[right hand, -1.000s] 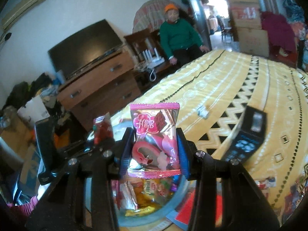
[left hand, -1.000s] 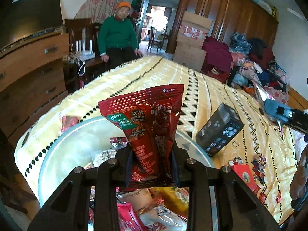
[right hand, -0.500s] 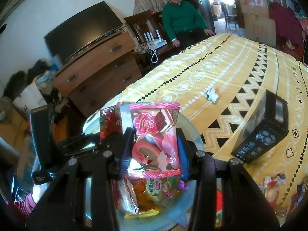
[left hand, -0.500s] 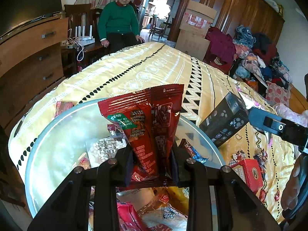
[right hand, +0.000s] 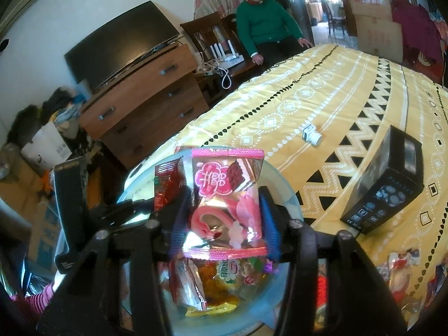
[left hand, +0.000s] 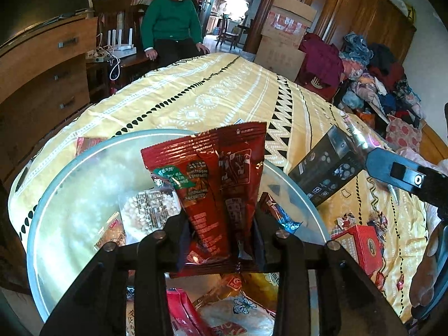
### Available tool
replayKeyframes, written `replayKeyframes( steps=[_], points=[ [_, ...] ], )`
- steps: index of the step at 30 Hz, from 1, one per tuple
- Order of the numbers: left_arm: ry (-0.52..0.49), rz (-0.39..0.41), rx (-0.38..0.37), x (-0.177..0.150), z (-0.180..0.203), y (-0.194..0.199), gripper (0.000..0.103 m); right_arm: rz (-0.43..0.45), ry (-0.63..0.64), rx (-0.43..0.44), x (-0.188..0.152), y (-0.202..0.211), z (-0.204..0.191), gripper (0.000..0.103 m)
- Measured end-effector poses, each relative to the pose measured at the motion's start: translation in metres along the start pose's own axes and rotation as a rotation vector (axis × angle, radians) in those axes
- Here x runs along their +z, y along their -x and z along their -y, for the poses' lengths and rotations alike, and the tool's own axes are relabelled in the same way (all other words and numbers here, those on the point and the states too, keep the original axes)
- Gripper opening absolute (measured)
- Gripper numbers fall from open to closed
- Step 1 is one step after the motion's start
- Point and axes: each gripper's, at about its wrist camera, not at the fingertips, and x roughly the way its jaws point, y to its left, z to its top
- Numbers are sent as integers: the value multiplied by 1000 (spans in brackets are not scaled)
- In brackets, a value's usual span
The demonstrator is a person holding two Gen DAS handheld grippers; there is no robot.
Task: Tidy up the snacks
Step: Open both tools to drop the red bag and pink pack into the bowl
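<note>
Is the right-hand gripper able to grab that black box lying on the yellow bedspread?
Probably not yet. The right gripper has a pink snack packet between its opening jaws, above the bowl. The black box lies unobstructed nearby.

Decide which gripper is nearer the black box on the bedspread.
Right. The right gripper, jaws opening around a pink packet, sits next to the black box. The left gripper, jaws opening around a red packet, lies on the far side, farther from it.
</note>
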Motion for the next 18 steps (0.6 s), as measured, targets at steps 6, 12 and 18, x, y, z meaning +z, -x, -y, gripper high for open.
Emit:
replayKeyframes(
  steps=[6,12,18],
  points=[
    [6,-9,23,-6,3,2,72,36,29,-59,-4,13,-9,94],
    [12,4,99,-11,4,11,94,92,73,-129,-14,37,-18,96],
    [-21,88,193,-18,12,39,97,299,82,-225,-53,95,-24,100]
  ],
)
